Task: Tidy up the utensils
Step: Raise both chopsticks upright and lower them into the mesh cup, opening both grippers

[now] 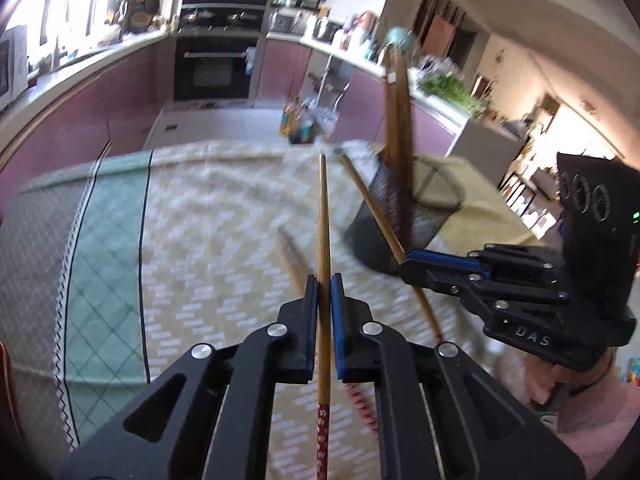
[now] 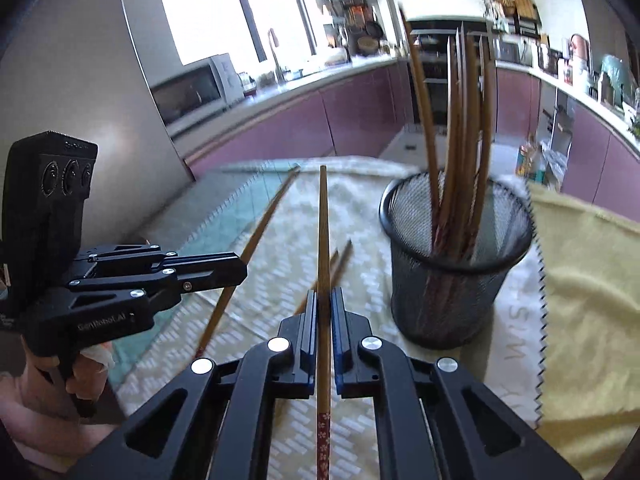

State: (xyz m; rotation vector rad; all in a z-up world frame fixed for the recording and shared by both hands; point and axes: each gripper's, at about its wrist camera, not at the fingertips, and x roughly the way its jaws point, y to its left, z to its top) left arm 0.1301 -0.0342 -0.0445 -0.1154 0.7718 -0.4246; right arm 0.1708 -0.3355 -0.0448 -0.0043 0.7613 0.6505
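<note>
My left gripper [image 1: 324, 280] is shut on a wooden chopstick [image 1: 323, 216] with a red patterned end, held above the table. My right gripper [image 2: 324, 294] is shut on another chopstick [image 2: 323, 224] of the same kind. In the left wrist view the right gripper [image 1: 404, 266] is at the right, its chopstick [image 1: 370, 204] slanting in front of the black mesh cup [image 1: 400, 224]. In the right wrist view the cup [image 2: 460, 264] stands to the right and holds several chopsticks [image 2: 464, 128]. The left gripper [image 2: 240, 268] is at the left with its chopstick [image 2: 264, 224].
Loose chopsticks [image 2: 340, 264] lie on the patterned cloth [image 2: 360, 208] under the grippers. A yellow cloth [image 2: 592, 280] lies at the right, a green checked cloth [image 1: 108, 248] at the left. Kitchen counters and an oven [image 1: 218, 60] stand beyond the table.
</note>
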